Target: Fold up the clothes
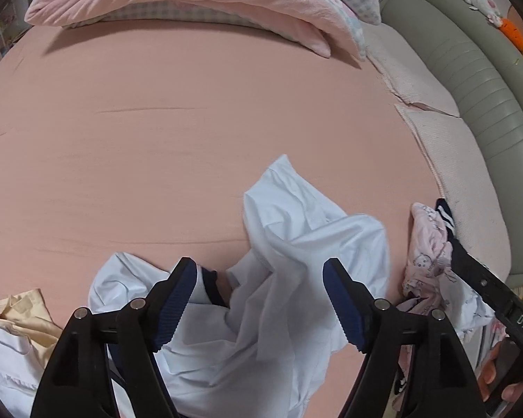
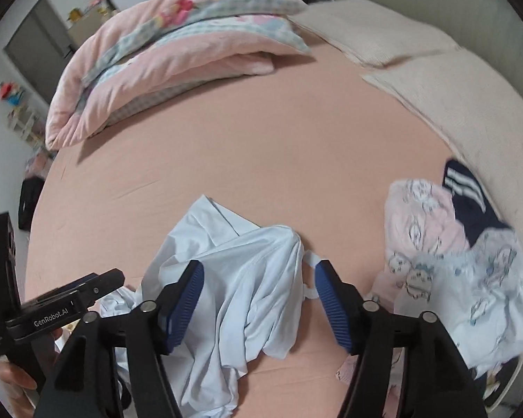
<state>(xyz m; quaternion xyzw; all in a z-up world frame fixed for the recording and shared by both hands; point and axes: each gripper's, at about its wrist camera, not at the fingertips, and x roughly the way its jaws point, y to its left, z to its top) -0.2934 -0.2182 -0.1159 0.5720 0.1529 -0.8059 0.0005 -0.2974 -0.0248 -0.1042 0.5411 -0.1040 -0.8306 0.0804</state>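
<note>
A crumpled pale blue shirt [image 1: 296,244] lies bunched near the front edge of the pink bed sheet [image 1: 157,122]. My left gripper [image 1: 259,271] hovers open above it, cloth lying between and below the blue pads without being pinched. In the right wrist view the same shirt [image 2: 240,261] spreads under my right gripper [image 2: 259,273], which is also open over its folds. The left tool's black body [image 2: 52,306] shows at the left, held by a hand.
A pile of printed pink and navy striped clothes [image 2: 453,244] sits to the right. Yellow and white garments [image 1: 14,320] lie at the left. A folded pink quilt [image 2: 164,52] and beige pillows [image 2: 436,87] fill the far side, with a grey headboard [image 1: 488,87] behind.
</note>
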